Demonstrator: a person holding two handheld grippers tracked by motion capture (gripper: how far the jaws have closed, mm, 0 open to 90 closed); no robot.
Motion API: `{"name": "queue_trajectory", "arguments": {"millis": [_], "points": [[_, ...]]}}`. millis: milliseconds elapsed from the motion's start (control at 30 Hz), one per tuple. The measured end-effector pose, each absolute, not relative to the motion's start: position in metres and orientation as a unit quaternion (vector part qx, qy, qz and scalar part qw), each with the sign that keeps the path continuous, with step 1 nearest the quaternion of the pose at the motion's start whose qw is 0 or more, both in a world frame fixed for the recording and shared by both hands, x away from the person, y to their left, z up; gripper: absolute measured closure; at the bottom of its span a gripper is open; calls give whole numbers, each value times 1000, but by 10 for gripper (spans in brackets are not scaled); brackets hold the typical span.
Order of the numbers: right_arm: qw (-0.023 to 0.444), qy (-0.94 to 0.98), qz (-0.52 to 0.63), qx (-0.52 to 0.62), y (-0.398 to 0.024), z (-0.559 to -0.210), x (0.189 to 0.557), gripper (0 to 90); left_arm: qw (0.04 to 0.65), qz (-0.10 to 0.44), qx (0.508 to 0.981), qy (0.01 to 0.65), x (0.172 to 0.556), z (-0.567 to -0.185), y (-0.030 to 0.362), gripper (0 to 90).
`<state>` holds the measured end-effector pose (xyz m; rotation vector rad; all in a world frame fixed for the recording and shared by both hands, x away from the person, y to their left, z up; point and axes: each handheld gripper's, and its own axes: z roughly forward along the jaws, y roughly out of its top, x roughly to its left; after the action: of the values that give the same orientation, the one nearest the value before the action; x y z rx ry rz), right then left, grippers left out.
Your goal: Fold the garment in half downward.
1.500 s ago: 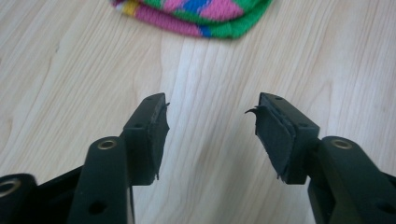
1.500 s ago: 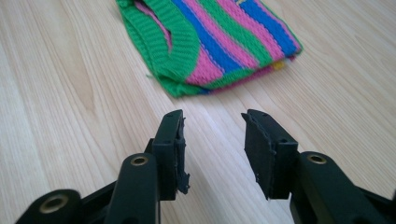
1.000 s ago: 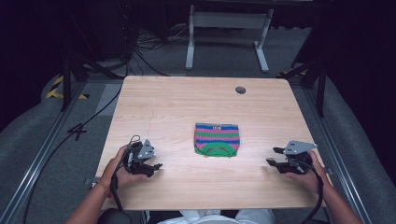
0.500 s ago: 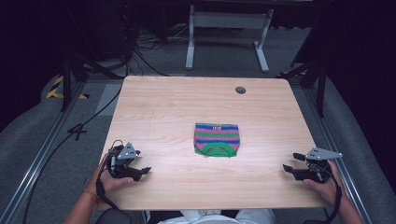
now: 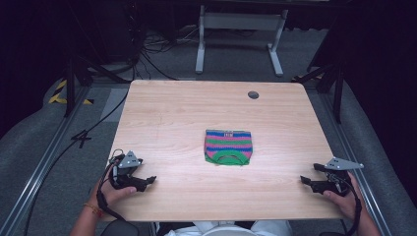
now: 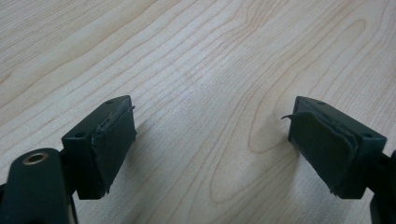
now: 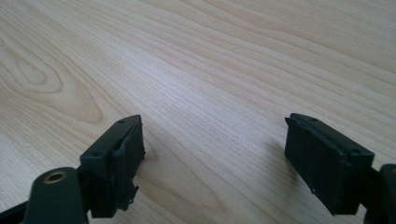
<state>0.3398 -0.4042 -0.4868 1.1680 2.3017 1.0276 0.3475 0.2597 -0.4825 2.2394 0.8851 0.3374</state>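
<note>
We see a light wooden table [image 5: 167, 118] on grey carpet, a striped knit cloth [image 5: 228, 147] lying mid-table, and the left gripper [image 5: 147, 180] and right gripper [image 5: 307, 180] spread wide, well apart from it.

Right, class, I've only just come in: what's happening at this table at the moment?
A person sits at a wooden table with a two-fingered gripper in each hand. The left gripper sits near the table's near left corner, the right gripper near its near right corner. Both are open and hold nothing; in each gripper view bare wood lies between the fingers. A small folded striped cloth lies flat mid-table, apart from both grippers.
</note>
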Motion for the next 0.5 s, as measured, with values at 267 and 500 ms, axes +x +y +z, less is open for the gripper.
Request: {"name": "queue_trajectory", "arguments": {"millis": [267,500], "points": [[181,815,363,415,-404,-487,340,197,342,133,864,346,347,-482,259,151],[182,813,362,418,-404,-487,340,195,346,132,861,348,348,-483,258,144]]}}
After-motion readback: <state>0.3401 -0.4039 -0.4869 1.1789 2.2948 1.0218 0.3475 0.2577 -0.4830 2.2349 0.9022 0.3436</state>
